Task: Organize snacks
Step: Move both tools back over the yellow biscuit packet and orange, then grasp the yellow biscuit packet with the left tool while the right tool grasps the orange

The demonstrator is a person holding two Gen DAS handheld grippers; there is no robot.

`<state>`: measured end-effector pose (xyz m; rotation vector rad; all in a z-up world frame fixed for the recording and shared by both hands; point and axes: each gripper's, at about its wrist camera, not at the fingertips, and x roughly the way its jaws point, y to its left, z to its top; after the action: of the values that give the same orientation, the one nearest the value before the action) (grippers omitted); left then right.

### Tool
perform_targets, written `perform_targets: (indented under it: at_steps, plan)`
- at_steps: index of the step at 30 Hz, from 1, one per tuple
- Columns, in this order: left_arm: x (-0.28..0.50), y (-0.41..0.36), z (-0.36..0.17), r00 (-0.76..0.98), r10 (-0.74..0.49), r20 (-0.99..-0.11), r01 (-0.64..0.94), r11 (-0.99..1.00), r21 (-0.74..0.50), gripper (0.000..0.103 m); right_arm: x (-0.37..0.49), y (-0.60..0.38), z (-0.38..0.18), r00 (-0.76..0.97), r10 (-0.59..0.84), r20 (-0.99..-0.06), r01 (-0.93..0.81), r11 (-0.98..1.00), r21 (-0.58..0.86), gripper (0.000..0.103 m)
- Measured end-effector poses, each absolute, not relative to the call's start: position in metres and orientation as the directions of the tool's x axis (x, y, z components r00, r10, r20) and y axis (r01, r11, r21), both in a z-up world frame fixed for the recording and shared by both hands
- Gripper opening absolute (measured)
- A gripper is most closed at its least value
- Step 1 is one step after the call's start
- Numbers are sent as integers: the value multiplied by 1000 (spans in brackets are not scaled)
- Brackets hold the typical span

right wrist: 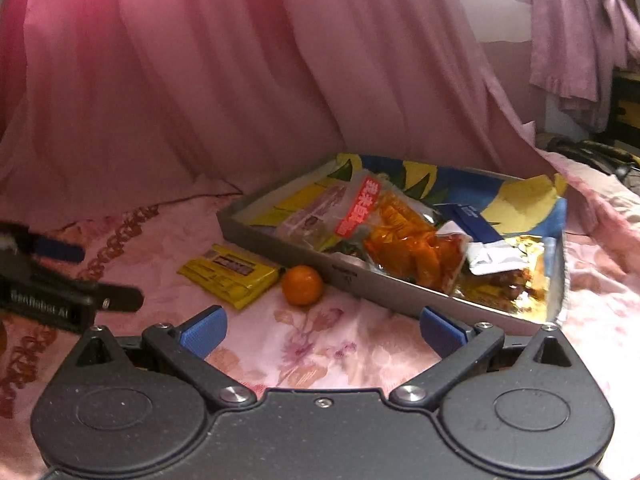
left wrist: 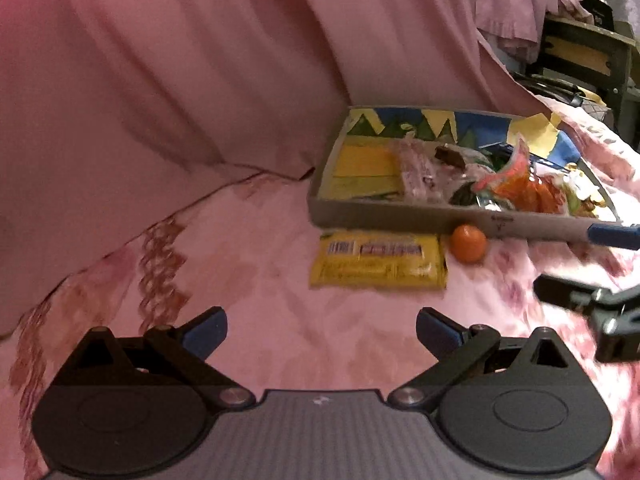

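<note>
A grey tray [left wrist: 400,222] [right wrist: 384,292] with a blue and yellow lining holds several snack packets, among them an orange one [left wrist: 528,196] [right wrist: 404,244]. On the pink bedspread in front of the tray lie a yellow packet [left wrist: 378,262] [right wrist: 228,274] and a small orange fruit [left wrist: 468,243] [right wrist: 302,285], side by side. My left gripper [left wrist: 322,332] hovers open a short way in front of the yellow packet, nothing between its fingers. My right gripper [right wrist: 322,332] is open too, just short of the fruit and the tray's near wall. Each gripper shows blurred at the edge of the other's view.
A pink curtain [left wrist: 200,80] [right wrist: 200,80] hangs behind the bed and the tray. Dark furniture [left wrist: 588,52] stands at the far right. The flowered bedspread [right wrist: 312,348] stretches below both grippers.
</note>
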<state>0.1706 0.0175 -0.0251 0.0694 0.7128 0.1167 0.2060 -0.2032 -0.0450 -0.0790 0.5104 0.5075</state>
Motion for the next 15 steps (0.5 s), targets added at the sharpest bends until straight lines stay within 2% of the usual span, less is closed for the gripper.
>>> perform_targets:
  at_steps: [7, 15]
  plan:
    - [219, 26, -35, 719, 97, -688, -95, 995, 41, 103, 242, -194, -62, 700, 501, -509, -530, 842, 100, 99]
    - [251, 30, -44, 684, -4, -729, -61, 996, -62, 103, 259, -184, -74, 662, 521, -539, -559, 822, 108, 82]
